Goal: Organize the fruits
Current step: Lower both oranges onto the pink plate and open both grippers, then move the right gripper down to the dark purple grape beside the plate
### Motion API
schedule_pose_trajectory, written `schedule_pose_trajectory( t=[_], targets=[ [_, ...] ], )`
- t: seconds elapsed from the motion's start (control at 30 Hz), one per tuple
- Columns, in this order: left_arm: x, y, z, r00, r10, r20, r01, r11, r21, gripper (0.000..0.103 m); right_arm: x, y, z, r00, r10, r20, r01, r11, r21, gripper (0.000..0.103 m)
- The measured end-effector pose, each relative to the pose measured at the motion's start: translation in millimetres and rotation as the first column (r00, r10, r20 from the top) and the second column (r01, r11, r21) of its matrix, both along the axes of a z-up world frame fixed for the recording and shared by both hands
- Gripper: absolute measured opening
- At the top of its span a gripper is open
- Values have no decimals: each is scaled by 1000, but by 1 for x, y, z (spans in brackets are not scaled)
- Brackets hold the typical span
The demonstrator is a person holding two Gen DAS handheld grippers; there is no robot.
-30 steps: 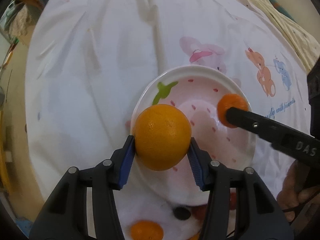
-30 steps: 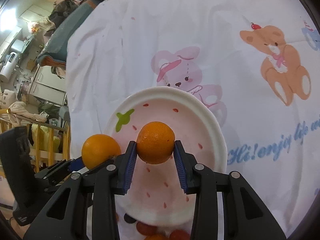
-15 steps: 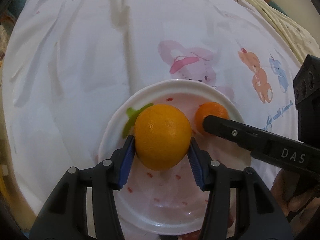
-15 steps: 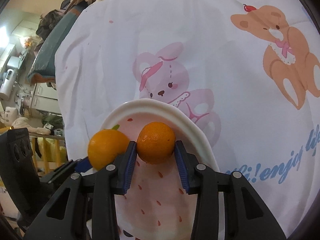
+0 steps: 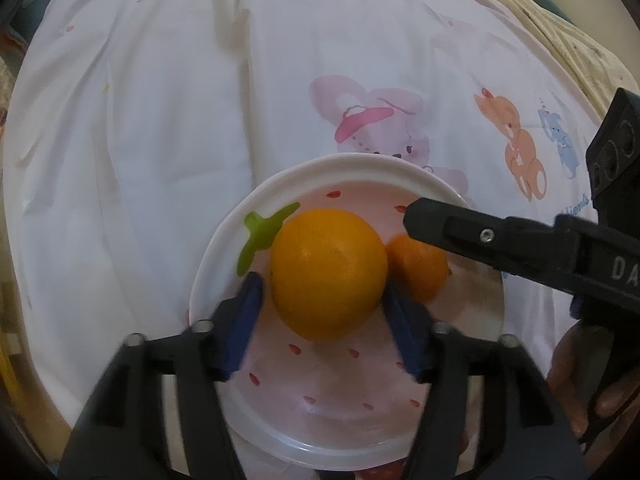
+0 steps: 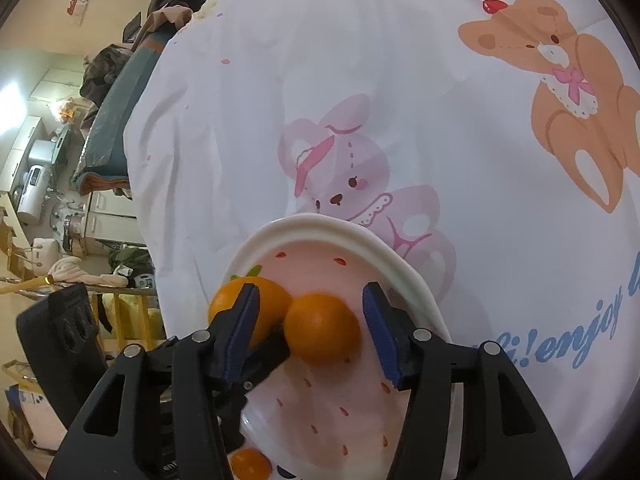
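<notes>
Oranges are the matter here: the large orange (image 5: 328, 272) and the small orange (image 6: 322, 328) both sit on the strawberry-print plate (image 5: 352, 164), touching each other, which suits a task of gathering fruit in one dish. The plate rests on a white cartoon-print cloth (image 5: 160, 120) (whether a bed or a desk lies beneath, I cannot tell). The left gripper (image 5: 326, 324) straddles the large orange with its jaws parted and its blue pads clear of the peel; the right gripper (image 6: 314, 332) likewise stands open around the small one. Half a second ago each fruit was clamped between pads; both sets of jaws have just been opening, leaving the fruit between them. Another orange (image 6: 250, 464) lies off the plate.
</notes>
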State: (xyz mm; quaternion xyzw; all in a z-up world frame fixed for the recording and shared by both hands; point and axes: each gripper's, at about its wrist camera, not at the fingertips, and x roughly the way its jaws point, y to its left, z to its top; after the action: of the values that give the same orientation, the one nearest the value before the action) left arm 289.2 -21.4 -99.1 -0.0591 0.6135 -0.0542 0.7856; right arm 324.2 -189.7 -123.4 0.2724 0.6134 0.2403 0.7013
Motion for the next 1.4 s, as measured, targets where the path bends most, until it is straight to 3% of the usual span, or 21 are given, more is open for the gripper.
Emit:
schedule_pose_trajectory(
  t=[0.77, 0.9, 0.93, 1.07, 1.2, 1.4],
  targets=[
    [-21, 6, 21, 999, 22, 41, -22, 1000, -8, 64, -5, -22, 27, 997, -53, 65, 55, 998, -29, 58],
    [-32, 13, 34, 997, 39, 68, -40, 999, 1, 64, -13, -26, 39, 994, -50, 102, 57, 996, -72, 69],
    [-35, 15, 38, 996, 40, 80, -41, 999, 4, 65, -16, -27, 42, 993, -48, 106, 56, 995, -79, 69],
    [-53, 23, 52, 991, 63, 118, -64, 998, 6, 84, -31, -31, 60, 990, -45, 134, 58, 994, -96, 76],
    [-70, 28, 64, 989, 74, 125, -73, 997, -13, 84, -49, -36, 79, 984, -24, 179, 43, 994, -105, 80],
    [-101, 34, 79, 984, 105, 146, -99, 994, -45, 84, -84, -44, 90, 984, -27, 178, 46, 994, -101, 80]
  ],
)
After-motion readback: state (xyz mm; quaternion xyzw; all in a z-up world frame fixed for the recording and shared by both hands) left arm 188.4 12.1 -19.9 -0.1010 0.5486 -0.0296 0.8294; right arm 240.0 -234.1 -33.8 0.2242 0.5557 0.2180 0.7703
